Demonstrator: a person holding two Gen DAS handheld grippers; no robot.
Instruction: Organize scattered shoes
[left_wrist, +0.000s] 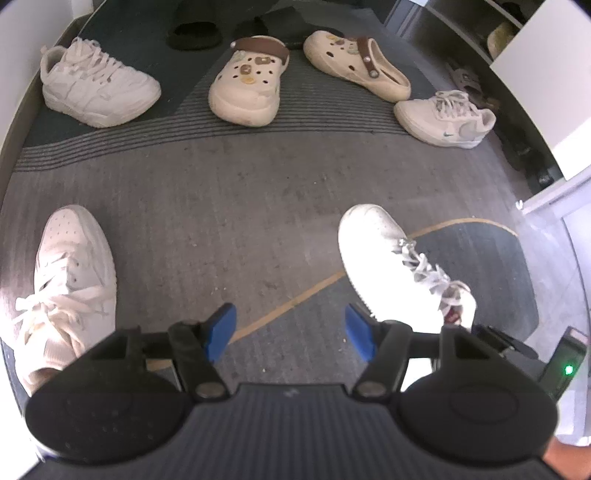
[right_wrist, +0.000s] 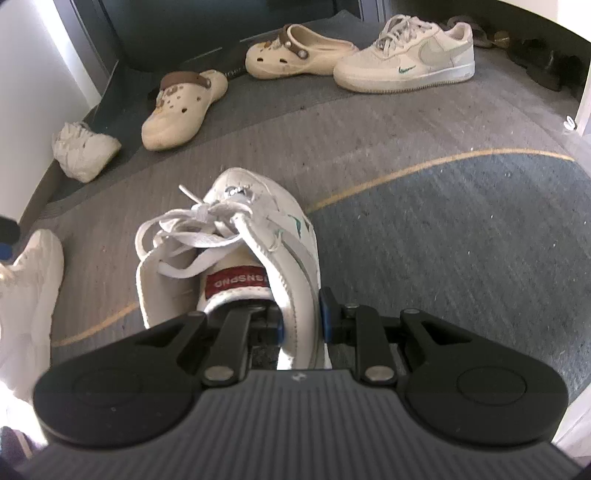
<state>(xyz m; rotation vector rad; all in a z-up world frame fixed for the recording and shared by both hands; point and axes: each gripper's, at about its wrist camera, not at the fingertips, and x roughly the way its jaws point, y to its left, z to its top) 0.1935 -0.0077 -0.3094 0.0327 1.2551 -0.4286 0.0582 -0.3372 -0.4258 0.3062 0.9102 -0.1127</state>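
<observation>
A: Left wrist view first. What is the left gripper doing?

B: Its jaws stand spread wide with only carpet between them. A white sneaker lies just outside the left jaw, toe pointing away. Just outside the right jaw sits a bright white sneaker, with the right gripper at its heel.

A: And further ahead of the jaws?

B: Well ahead, a row on the carpet: a chunky white sneaker to the left, two cream clogs with brown straps in the middle, and a white low-top sneaker with a green logo to the right.

A: Now the right wrist view.

B: The right gripper pinches the right side wall of the bright white sneaker at the heel collar, one jaw inside the shoe and one outside. The red tongue label faces the camera. Ahead of the jaws lie the clogs and the green-logo sneaker; the chunky sneaker is far left.
</observation>
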